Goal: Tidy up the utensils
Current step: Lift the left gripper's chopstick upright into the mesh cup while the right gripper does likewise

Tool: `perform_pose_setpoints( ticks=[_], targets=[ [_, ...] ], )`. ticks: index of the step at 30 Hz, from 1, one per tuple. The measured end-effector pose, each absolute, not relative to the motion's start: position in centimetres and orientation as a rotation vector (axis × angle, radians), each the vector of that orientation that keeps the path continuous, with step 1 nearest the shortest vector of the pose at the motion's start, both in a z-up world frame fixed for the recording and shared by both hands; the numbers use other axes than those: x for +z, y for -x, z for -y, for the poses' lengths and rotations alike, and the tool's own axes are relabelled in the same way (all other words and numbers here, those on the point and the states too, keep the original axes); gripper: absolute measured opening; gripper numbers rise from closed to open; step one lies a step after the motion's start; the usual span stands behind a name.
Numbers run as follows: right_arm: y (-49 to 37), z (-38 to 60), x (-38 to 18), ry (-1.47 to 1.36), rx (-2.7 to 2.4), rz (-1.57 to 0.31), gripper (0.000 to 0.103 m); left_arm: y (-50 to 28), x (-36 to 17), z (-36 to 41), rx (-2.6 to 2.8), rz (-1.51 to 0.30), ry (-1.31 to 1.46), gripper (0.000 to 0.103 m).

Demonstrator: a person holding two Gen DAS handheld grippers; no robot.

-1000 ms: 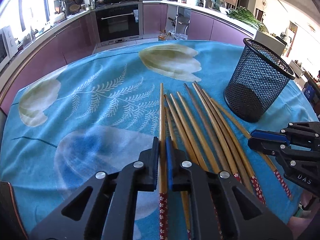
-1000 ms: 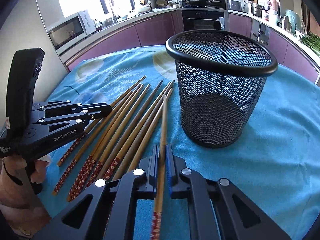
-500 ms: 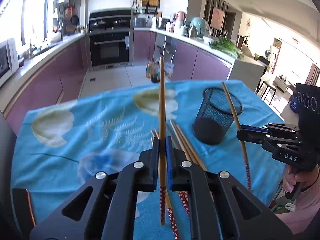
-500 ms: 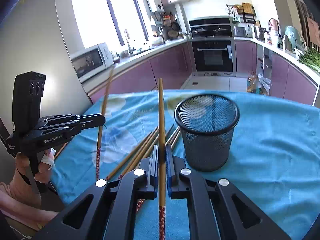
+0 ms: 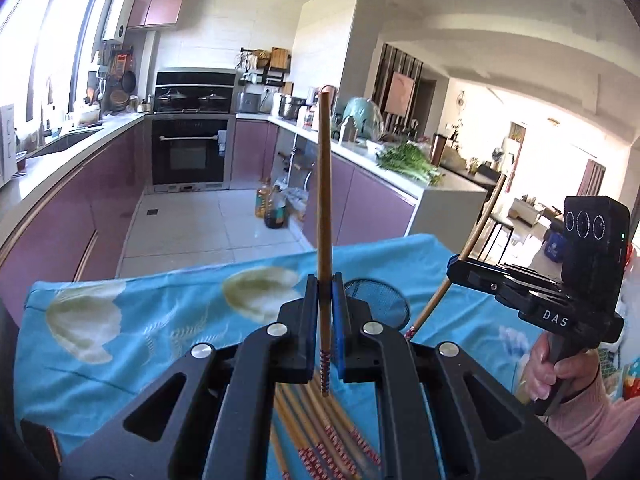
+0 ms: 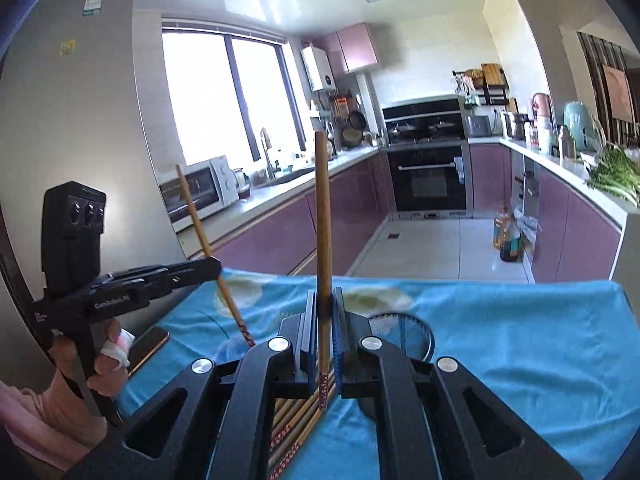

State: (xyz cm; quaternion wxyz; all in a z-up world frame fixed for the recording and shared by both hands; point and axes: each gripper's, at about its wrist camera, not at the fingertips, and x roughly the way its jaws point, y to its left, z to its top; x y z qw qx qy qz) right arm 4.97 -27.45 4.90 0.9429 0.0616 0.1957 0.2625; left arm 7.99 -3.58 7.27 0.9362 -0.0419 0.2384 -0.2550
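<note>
Chopsticks raised, one clamped in each gripper above the table.

Left gripper [image 5: 325,320] is clenched on a chopstick [image 5: 324,208] standing upright between its blue pads, patterned red end hanging below; right gripper [image 6: 325,336] likewise grips its own chopstick [image 6: 322,216], tip up. Both gripper bodies hide much of the scene: the mesh cup [image 6: 404,330] shows only part of its rim behind the right gripper's fingers, and its inside cannot be made out. The remaining chopsticks [image 5: 320,432] lie bunched on the blue floral tablecloth [image 5: 132,344], largely covered and cut off at the lower edge. A dark phone-like slab [image 6: 148,346] lies by the cloth's edge, partly hidden.
</note>
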Motion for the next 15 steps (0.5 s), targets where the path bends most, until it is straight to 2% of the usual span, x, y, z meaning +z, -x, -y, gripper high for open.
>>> perform_pose_setpoints(
  ticks=[8, 15],
  targets=[
    [-6.4, 28.5, 8.2, -0.092, 0.514, -0.338, 0.006, -10.5, 10.5, 7.4, -0.594, -0.436, 0.131, 0.008],
    [-9.0, 28.6, 7.1, -0.059, 0.461, -0.383, 0.006, -12.8, 9.1, 12.1, -0.596, -0.474, 0.084, 0.008]
  ],
)
